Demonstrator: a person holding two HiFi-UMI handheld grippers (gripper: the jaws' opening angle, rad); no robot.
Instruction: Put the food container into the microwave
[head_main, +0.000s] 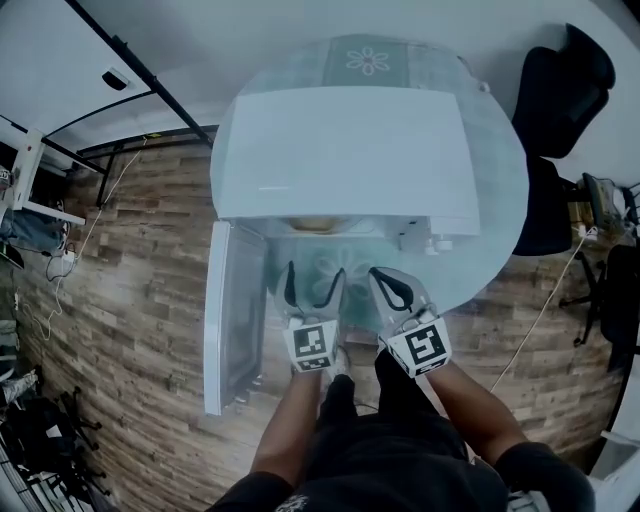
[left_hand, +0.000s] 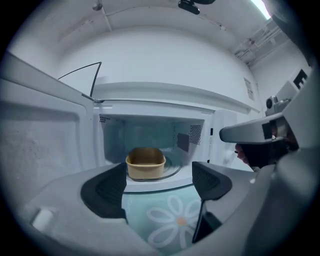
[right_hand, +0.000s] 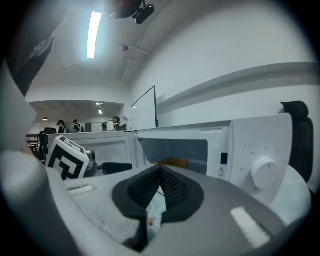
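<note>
Wood-patterned flooring (head_main: 130, 300) surrounds a round table (head_main: 495, 230) with a pale flowered cloth, on which a white microwave (head_main: 340, 150) stands. Its door (head_main: 235, 315) is swung fully open, sticking out from the microwave's left edge toward the person.

The food container (left_hand: 145, 162), a tan tub, sits inside the microwave on the glass turntable, its longer side apparently lying across the opening. It looks already placed, and nothing is gripping it.

The left gripper (left_hand: 160, 182) hovers in front of the microwave's opening with its jaws spread wide and nothing between them. The tub shows beyond the gap, well apart from the pads.

The right gripper (right_hand: 160, 175) sits in front of the microwave's control-panel side, its jaws pressed together and empty.

What probably remains is closing the door. It lies on the microwave's left, and the left gripper (head_main: 313, 275) is nearer to it than the right gripper (head_main: 392, 285), so that hand is better placed to swing it shut.
</note>
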